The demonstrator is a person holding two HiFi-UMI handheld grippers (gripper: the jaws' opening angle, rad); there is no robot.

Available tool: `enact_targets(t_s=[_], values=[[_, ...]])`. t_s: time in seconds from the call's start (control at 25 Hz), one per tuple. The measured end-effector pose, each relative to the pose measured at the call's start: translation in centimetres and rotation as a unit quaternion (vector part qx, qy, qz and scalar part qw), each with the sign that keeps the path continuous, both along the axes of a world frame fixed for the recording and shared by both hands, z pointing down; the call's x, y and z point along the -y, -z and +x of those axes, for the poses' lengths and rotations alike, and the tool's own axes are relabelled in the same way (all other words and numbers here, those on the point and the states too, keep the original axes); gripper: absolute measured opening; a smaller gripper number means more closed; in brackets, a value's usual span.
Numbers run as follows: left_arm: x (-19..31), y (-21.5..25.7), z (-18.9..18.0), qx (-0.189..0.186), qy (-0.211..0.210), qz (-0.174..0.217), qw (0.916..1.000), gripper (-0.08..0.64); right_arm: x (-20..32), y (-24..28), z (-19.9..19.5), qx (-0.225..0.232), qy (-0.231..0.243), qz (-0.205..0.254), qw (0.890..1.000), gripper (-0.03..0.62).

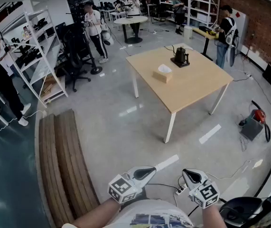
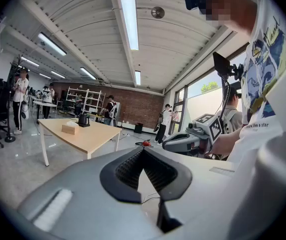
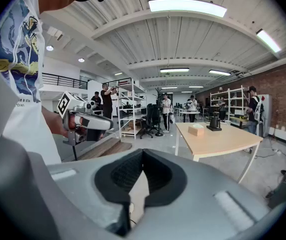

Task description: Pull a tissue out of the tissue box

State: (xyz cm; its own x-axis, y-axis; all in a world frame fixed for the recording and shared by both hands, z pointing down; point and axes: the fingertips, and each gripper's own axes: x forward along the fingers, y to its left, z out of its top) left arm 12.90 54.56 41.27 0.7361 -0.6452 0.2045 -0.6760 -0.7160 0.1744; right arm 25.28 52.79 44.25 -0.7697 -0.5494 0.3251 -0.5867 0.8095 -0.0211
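Pale wood forms the worktop (image 1: 192,87), which stands on white legs far across the grey floor (image 1: 126,122). The tan tissue box (image 1: 162,75) sits on the far-left part of this worktop, with a white tissue (image 1: 164,69) standing up out of its top slot. A black kettle (image 1: 181,56) on a dark base stands to the right of the box and a little farther off, apart from it. Both tools are at the near edge of the head view, close to the person's body and well apart from the worktop and the box. The left hand-held gripper (image 1: 144,173) has its jaws closed tip to tip, its ribbed black pads meet, and it holds no object. The right hand-held gripper (image 1: 192,176) is likewise fully closed and empty. The two lie side by side, each carrying a marker cube and each pointing forward and slightly downward. In both gripper views the box and kettle appear small on the distant worktop, beyond the closed jaws. Brown wooden planks (image 1: 64,165) lie on the floor at the near left. A white shelf rack (image 1: 40,51) stands at the far left, with people standing in the far background.
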Motion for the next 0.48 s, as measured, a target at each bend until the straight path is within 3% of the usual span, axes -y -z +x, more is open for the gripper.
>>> enact_targets(t_s=[0.2,0.48], values=[[-0.6,0.0,0.2,0.030,0.001,0.005,0.9995,0.005,-0.2,1.1,0.1,0.011,-0.003,0.001,1.000,0.003],[0.1,0.4,1.3,0.024,-0.007,0.010,0.9997,0.005,-0.4,1.2,0.7,0.010,-0.002,0.001,1.000,0.003]])
